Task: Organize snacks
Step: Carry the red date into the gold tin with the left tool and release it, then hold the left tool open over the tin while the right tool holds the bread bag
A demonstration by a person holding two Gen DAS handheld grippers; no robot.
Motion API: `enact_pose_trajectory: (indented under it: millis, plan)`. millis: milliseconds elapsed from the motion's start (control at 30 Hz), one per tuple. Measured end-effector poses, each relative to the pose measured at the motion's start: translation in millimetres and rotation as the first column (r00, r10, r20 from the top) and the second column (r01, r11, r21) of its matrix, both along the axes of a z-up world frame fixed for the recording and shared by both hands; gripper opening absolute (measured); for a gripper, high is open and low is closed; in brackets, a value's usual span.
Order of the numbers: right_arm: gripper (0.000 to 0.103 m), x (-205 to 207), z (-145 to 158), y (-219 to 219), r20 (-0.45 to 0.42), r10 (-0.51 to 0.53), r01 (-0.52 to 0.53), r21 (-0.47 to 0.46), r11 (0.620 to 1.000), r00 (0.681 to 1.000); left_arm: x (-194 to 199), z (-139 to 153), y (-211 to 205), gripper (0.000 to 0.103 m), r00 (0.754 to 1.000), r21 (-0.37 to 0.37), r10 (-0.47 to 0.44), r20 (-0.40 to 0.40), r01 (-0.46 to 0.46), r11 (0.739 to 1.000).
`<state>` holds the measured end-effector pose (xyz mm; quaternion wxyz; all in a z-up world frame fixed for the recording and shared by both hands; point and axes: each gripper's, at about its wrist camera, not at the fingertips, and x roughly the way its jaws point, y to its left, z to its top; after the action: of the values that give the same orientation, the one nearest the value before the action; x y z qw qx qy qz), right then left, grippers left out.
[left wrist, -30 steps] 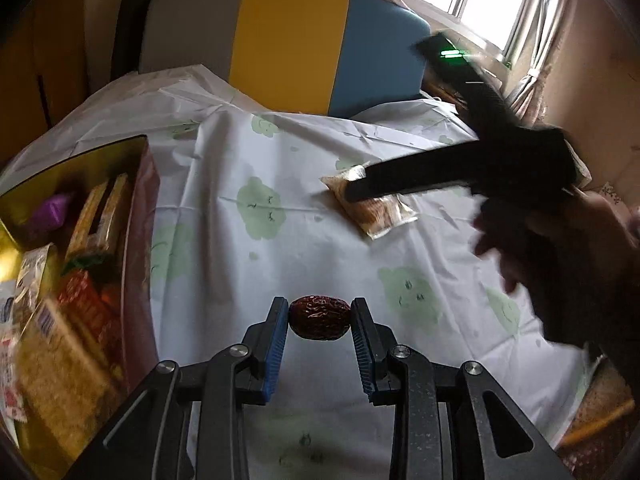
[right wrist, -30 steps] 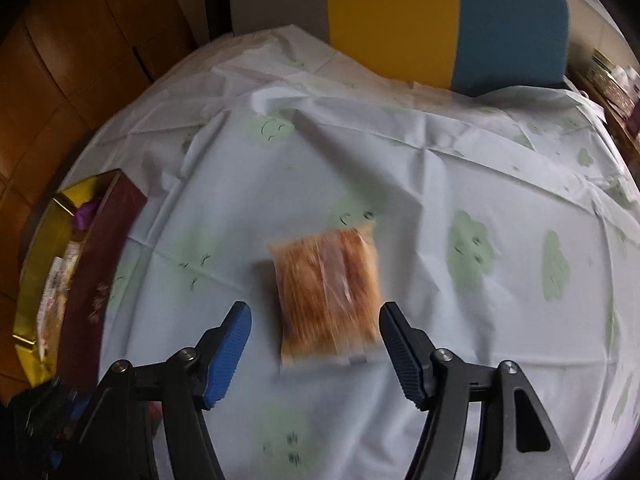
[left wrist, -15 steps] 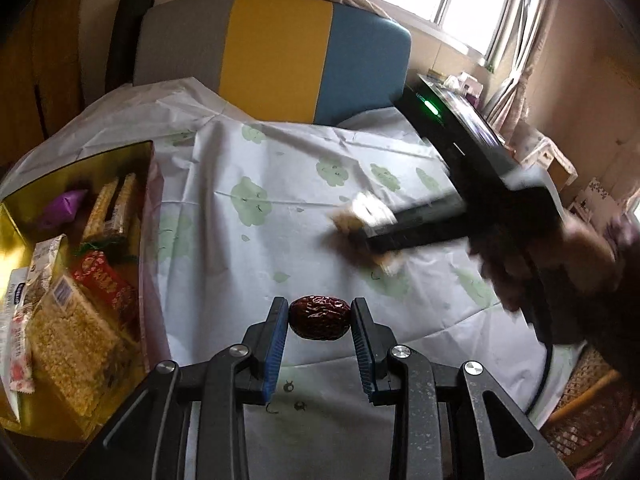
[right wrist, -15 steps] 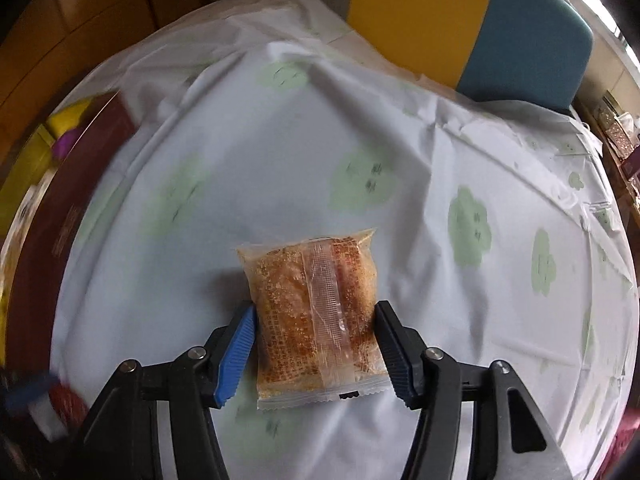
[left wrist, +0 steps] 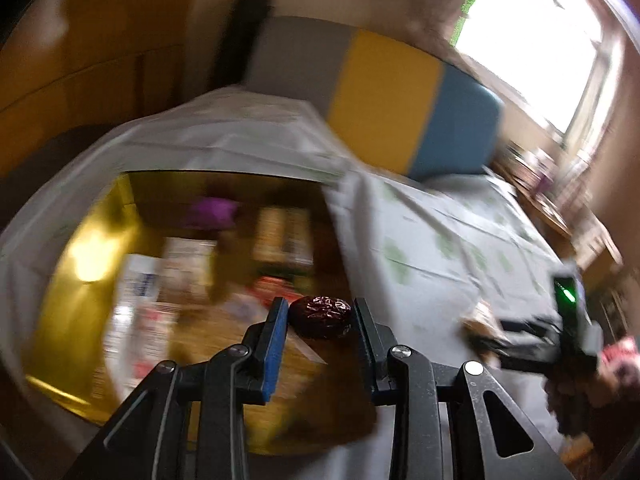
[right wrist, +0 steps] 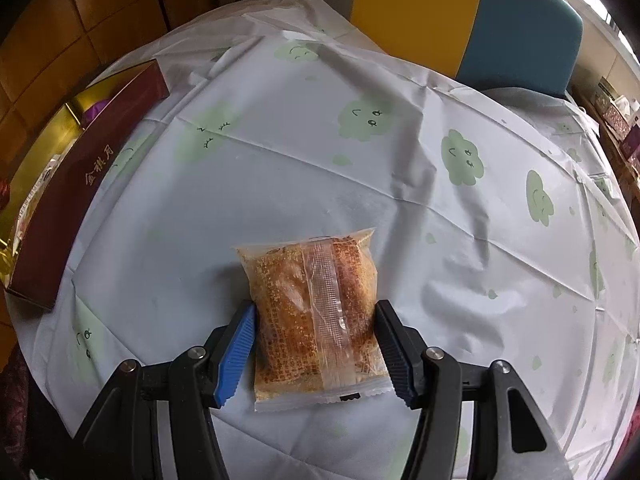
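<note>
My left gripper [left wrist: 320,316] is shut on a dark red dried date [left wrist: 321,316] and holds it above the open gold-lined snack box [left wrist: 92,240], which holds several blurred packets. My right gripper [right wrist: 314,332] is shut on a clear packet of orange-brown crisp snack [right wrist: 314,312], its fingers pressing both long sides; the packet seems to lie on the white tablecloth [right wrist: 320,152]. The box shows at the left in the right wrist view [right wrist: 68,184], with a dark red outer wall. The right gripper also shows in the left wrist view [left wrist: 532,340] at the far right.
A chair with grey, yellow and blue back panels [right wrist: 460,12] stands behind the table. A wooden wall [right wrist: 72,8] is at the left. A side shelf with boxes [right wrist: 616,112] is at the right. The left wrist view is motion-blurred.
My left gripper has swung left with the date, from over the tablecloth to over the snack box. My right gripper has closed from wide open onto the orange packet.
</note>
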<state>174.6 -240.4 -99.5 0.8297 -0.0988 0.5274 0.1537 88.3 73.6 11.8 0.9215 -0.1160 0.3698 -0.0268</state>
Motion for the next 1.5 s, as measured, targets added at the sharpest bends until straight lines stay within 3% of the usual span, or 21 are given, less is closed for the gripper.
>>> enact_pose_trajectory:
  millis: [167, 333, 433, 667, 933, 1500]
  plan:
    - [0.061, 5, -1, 5, 0.01, 0.009, -0.009, -0.016, 1.0, 1.0, 24, -3, 51, 0.032, 0.991, 0.025, 0.124, -0.048, -0.123, 0.992]
    - [0.061, -1, 0, 10, 0.027, 0.026, -0.025, -0.044, 0.999, 0.999, 50, -8, 74, 0.033, 0.979, 0.039, 0.192, -0.062, -0.19, 0.981]
    - [0.061, 0, 0, 9, 0.028, 0.03, -0.029, -0.044, 0.999, 0.999, 57, -15, 79, 0.053, 0.976, 0.034, 0.203, -0.071, -0.201, 0.979]
    - [0.061, -2, 2, 11, 0.034, 0.033, -0.031, -0.05, 0.998, 0.999, 33, -22, 72, 0.054, 0.97, 0.066, 0.237, -0.052, -0.234, 0.97]
    - [0.061, -2, 1, 11, 0.045, 0.036, -0.034, -0.06, 0.998, 0.998, -12, -11, 40, 0.054, 0.982, 0.146, 0.187, 0.021, -0.188, 0.971]
    - [0.061, -4, 2, 13, 0.052, 0.037, -0.033, -0.071, 0.997, 0.998, -55, -13, 27, 0.054, 0.987, 0.153, 0.162, 0.017, -0.163, 0.975]
